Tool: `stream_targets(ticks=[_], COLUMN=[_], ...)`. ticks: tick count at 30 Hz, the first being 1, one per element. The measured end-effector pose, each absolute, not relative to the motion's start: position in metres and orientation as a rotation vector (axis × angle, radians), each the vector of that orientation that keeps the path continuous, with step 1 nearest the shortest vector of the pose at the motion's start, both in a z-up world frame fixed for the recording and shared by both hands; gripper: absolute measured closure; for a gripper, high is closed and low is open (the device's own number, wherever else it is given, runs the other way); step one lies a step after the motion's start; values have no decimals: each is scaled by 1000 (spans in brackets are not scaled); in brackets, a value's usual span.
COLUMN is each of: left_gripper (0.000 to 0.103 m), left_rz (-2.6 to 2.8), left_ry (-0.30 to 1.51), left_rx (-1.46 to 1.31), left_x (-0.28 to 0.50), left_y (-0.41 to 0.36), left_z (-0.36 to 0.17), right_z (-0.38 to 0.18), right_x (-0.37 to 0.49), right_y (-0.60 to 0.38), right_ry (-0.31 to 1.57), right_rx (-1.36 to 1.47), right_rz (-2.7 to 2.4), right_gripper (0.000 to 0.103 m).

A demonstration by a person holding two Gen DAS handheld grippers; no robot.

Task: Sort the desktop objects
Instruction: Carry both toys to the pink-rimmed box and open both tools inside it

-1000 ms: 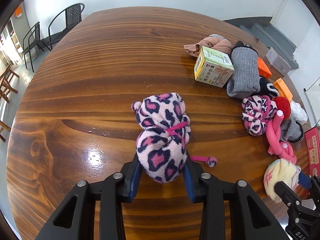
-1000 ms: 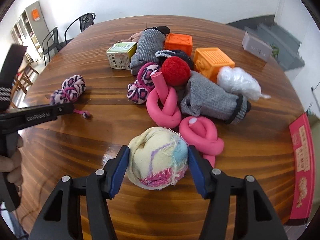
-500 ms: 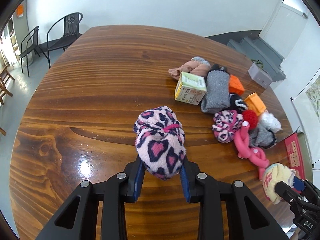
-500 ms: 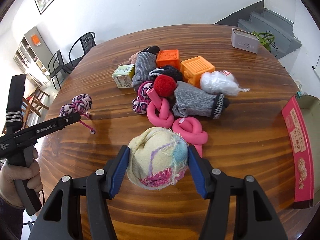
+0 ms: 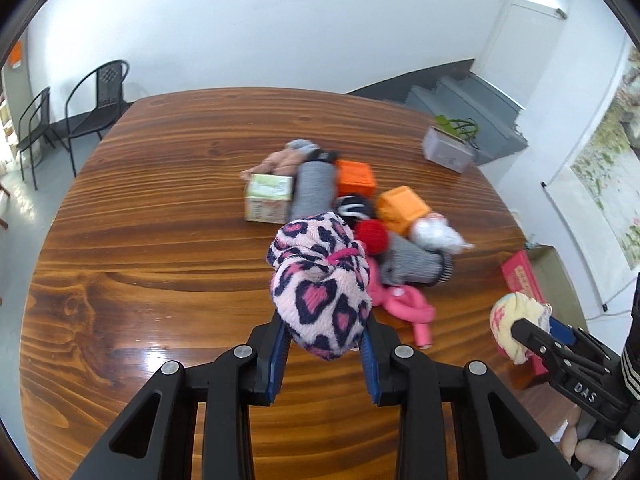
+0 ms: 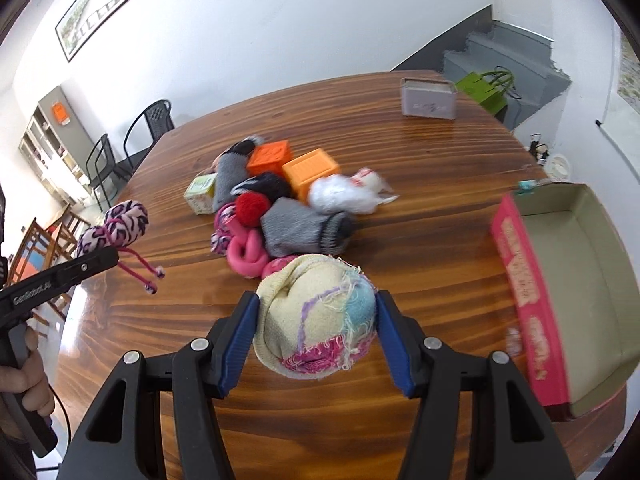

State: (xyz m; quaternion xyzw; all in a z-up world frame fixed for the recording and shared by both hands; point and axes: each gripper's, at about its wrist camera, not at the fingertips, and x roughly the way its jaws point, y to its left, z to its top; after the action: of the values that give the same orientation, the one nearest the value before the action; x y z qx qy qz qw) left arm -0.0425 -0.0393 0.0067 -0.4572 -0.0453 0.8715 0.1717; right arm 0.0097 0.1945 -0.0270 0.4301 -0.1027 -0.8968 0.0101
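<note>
My left gripper [image 5: 323, 354] is shut on a pink leopard-print sock ball [image 5: 320, 284] and holds it above the wooden table [image 5: 160, 248]; the ball also shows in the right wrist view [image 6: 116, 228]. My right gripper [image 6: 316, 338] is shut on a cream and pastel sock ball [image 6: 316, 316], lifted above the table, and it shows in the left wrist view [image 5: 516, 320]. A pile lies mid-table: two orange cubes [image 6: 310, 168], grey socks [image 6: 304, 226], a red pom-pom [image 6: 252, 209], pink knotted tubes [image 6: 246, 254], a white bag [image 6: 344, 194], a small carton [image 6: 200, 194].
An open red-sided box [image 6: 568, 280] sits at the table's right edge. A grey tin [image 6: 429, 99] stands at the far side. Black chairs [image 5: 96, 96] stand beyond the table on the left. Stairs [image 6: 508, 52] rise at the back right.
Both grippers have risen from the table with their sock balls. The leopard ball has moved right, toward the pile. The red box has come into the right wrist view.
</note>
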Motion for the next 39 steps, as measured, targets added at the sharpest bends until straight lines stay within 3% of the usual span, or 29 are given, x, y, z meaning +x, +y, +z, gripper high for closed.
stream_targets(ticks=[18, 34, 35, 36, 38, 39], left_gripper=[70, 70, 66, 42, 10, 10], left_rz=[2214, 2088, 2065, 2041, 2027, 2033], left_ry=[-34, 21, 20, 13, -11, -24], left_rx=[-1093, -1035, -1049, -1064, -1076, -1076], left_x=[-13, -30, -32, -33, -34, -34], left_y=[176, 308, 315, 320, 327, 329], left_z=[53, 64, 61, 59, 54, 52], right_z=[5, 3, 2, 0, -2, -3], right_x=[101, 103, 103, 102, 101, 100], right_y=[396, 450, 451, 452, 454, 455], right_ry=[-537, -582, -589, -595, -609, -615], right_rx=[1336, 1319, 1324, 1329, 1339, 1344], right_rz=[-3157, -3206, -3204, -3201, -3196, -3193], right_gripper=[40, 40, 39, 37, 37, 36])
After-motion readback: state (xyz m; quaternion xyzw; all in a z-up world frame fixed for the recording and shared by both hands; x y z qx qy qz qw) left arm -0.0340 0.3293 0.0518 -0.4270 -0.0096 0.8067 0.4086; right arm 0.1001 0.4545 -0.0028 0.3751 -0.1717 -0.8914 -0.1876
